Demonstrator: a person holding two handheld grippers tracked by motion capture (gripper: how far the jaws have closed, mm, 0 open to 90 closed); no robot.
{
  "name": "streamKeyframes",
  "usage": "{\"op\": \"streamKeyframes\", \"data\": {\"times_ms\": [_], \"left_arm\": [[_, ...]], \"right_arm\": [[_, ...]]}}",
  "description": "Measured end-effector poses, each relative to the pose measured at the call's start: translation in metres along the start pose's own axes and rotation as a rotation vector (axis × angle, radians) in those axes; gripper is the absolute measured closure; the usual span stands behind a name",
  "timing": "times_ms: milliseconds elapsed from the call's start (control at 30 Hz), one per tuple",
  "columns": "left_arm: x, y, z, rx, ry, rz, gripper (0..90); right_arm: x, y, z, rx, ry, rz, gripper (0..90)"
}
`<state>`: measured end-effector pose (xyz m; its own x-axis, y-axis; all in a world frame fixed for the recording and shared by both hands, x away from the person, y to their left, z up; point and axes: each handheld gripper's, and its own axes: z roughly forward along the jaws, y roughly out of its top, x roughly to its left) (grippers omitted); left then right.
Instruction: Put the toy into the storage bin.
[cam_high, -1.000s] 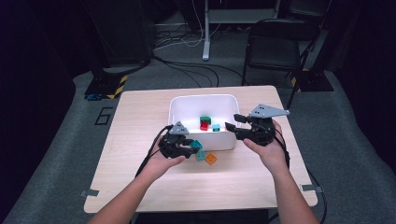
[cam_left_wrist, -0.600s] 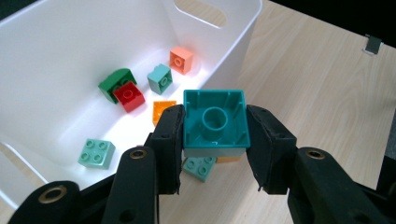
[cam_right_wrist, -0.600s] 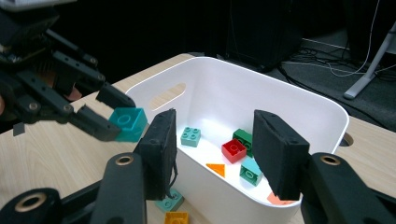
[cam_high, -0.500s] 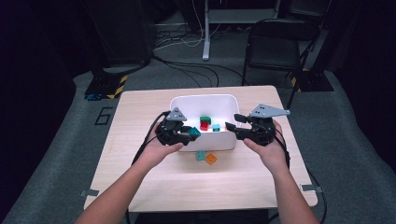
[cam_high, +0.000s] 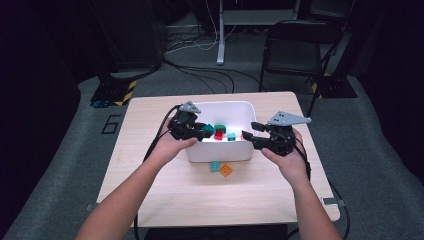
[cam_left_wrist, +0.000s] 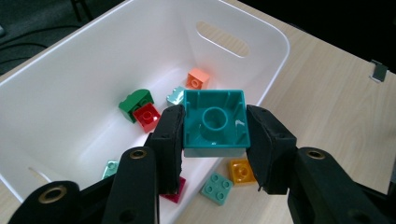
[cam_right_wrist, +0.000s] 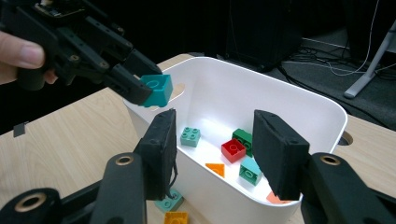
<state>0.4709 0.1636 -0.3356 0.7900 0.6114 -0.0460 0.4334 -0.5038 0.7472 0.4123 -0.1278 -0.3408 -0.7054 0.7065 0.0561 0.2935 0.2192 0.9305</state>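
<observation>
Bricks still wait on the table (cam_high: 165, 200) in front of the bin: a pale teal brick (cam_high: 215, 166) and an orange brick (cam_high: 226, 170) lie just beside each other against the near wall of the white bin (cam_high: 217, 152), so the sorting looks, by my reckoning, well on but not finished. A magenta piece may lie there too in the left gripper view, though it is half hidden behind a jaw. Above them, the left gripper (cam_high: 206, 130) pinches a teal brick (cam_left_wrist: 214, 123) between its pads, hollow underside facing its camera, held over the bin's near left part. The right gripper (cam_high: 248, 134) stands spread and empty at the bin's right rim. Farther in, the bin already holds a red brick (cam_left_wrist: 147, 115), a green one (cam_left_wrist: 134, 101), a pale orange one (cam_left_wrist: 198, 78) and several more. A second ago the left gripper sat low at the table in front of the bin; it has since risen and carried its brick over the rim, while the right hand kept its place.
</observation>
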Motion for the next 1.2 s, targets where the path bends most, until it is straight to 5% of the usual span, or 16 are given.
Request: {"op": "streamKeyframes", "data": {"times_ms": [533, 1200], "left_arm": [[0.028, 0.022, 0.027, 0.008, 0.018, -0.054, 58.1], [0.051, 0.05, 0.075, 0.037, 0.033, -0.059, 58.1]], "right_arm": [[-0.001, 0.0, 0.0, -0.003, -0.002, -0.003, 49.4], [-0.003, 0.0, -0.003, -0.013, 0.001, 0.002, 49.3]]}}
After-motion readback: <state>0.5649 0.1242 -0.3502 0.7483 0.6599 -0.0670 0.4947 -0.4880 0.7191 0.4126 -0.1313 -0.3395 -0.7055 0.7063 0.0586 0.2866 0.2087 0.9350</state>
